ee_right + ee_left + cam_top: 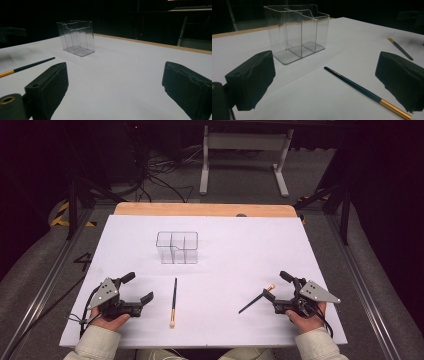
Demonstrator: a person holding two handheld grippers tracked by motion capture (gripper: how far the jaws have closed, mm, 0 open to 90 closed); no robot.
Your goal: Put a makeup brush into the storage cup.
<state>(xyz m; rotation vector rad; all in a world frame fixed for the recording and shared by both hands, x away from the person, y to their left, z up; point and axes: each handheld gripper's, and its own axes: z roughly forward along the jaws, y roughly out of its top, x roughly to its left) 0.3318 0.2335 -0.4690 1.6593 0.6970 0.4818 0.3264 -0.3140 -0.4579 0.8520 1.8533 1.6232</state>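
A clear three-compartment organizer (177, 247) stands empty on the white table sheet (225, 240). One dark-handled brush (173, 302) with a gold ferrule lies in front of it, pointing away from me. A second brush (256, 299) lies slanted at the right. My left gripper (138, 287) rests open at the front left, and its own view shows the organizer (297, 32) and the first brush (362, 90) ahead between its jaws. My right gripper (276, 285) rests open just right of the slanted brush. Its view looks toward the organizer (77, 37), with a brush (27, 65) off to the left.
The table's wooden back edge (205, 209) shows beyond the sheet. Behind it stand a white frame stand (245, 155) and loose cables (155, 175) on the floor. Metal rails (45, 285) run along both sides of the table.
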